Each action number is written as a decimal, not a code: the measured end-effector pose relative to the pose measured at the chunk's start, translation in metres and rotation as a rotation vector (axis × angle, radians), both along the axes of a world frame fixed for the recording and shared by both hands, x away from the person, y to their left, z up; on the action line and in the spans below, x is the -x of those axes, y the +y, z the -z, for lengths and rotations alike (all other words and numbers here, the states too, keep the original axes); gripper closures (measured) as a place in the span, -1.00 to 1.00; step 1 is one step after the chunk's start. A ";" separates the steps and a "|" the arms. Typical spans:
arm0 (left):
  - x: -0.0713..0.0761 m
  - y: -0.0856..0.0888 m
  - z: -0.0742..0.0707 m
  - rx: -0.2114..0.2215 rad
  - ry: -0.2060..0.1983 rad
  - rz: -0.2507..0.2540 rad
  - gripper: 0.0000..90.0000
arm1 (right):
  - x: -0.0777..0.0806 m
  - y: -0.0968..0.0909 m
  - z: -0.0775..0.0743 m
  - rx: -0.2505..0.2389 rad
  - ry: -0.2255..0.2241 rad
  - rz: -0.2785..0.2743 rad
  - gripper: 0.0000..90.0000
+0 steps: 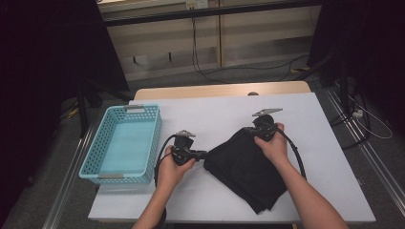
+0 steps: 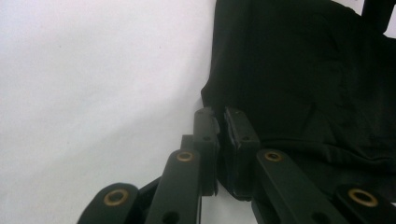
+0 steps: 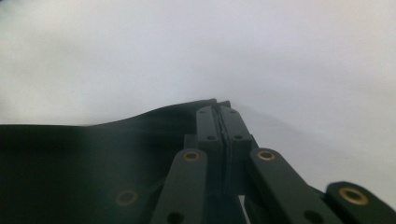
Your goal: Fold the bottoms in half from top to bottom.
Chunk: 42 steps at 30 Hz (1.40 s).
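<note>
Two corners of the black cloth [image 1: 248, 167], lying mid-table, are in your grip: your left gripper [image 1: 201, 154] is pinched closed on its left corner, and your right gripper [image 1: 249, 130] is clamped tight on its far corner. Farther left sits the blue basket [image 1: 95, 152].
</note>
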State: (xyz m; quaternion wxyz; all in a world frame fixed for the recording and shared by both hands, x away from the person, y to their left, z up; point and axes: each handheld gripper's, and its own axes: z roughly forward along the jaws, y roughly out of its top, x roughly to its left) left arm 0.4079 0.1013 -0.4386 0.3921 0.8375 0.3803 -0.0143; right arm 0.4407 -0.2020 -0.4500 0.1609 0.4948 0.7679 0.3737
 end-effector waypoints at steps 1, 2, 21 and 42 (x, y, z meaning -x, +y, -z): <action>0.000 0.000 0.000 0.001 -0.003 0.000 0.86 | 0.000 0.000 0.000 -0.005 -0.006 0.000 0.95; 0.000 0.000 -0.001 -0.001 -0.008 0.001 0.84 | -0.001 0.000 0.000 -0.010 -0.008 0.001 0.92; 0.012 -0.002 0.005 -0.067 -0.015 -0.015 -0.24 | 0.056 -0.023 -0.024 -0.016 -0.039 -0.042 -0.43; 0.018 -0.017 0.005 -0.091 0.069 -0.022 0.83 | 0.096 -0.039 -0.023 -0.004 -0.063 -0.058 -0.52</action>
